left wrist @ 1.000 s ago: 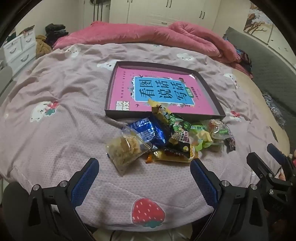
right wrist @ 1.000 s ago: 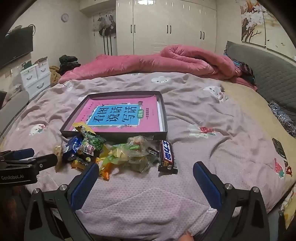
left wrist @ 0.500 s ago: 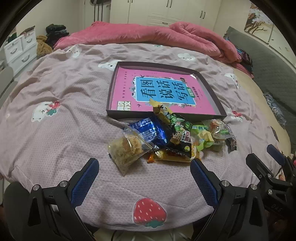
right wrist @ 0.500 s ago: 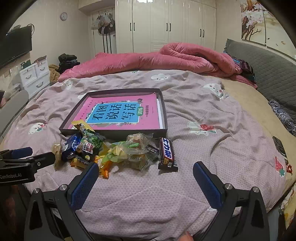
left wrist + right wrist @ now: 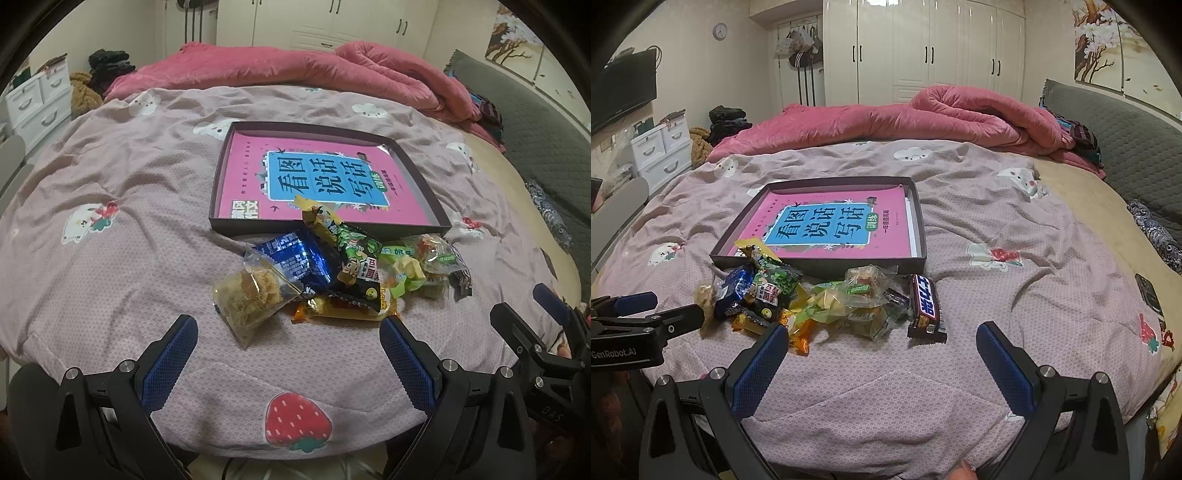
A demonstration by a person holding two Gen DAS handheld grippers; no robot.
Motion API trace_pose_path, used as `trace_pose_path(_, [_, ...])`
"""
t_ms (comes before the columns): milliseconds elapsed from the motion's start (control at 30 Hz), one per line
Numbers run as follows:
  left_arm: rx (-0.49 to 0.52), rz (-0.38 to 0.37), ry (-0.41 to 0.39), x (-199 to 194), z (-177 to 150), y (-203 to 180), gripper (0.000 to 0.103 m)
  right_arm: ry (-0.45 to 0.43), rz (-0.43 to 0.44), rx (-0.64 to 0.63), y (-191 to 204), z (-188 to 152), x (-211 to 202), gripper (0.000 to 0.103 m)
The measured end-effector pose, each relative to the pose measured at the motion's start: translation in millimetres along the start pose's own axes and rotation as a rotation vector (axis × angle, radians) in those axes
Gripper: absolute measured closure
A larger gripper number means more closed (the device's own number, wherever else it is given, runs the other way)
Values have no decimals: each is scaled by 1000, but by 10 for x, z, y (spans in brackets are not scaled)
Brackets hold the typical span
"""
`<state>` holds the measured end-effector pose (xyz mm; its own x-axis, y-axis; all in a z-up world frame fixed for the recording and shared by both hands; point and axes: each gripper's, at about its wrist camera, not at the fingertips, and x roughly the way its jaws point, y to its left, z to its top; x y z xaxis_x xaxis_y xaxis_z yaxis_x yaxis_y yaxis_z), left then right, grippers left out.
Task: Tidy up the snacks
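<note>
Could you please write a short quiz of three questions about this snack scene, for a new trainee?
1. True or false: the left gripper already holds a snack.
2. Which snack lies at the right end of the pile, seen from the right wrist? A) chocolate bar B) blue packet C) clear bag of crumbly snack
3. Fill in: inside the dark tray lies a pink ____.

Key: 1. False, both it and the right gripper are open and empty. 2. A. 3. Book.
</note>
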<state>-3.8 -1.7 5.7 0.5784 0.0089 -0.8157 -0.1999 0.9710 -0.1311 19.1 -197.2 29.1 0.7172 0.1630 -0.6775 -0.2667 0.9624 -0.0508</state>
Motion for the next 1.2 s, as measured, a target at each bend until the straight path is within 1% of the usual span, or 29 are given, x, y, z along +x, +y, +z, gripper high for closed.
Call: trace_pose_path(1200, [-6, 6, 4, -34, -7, 12, 4, -1, 9, -17, 45, -10, -19, 1])
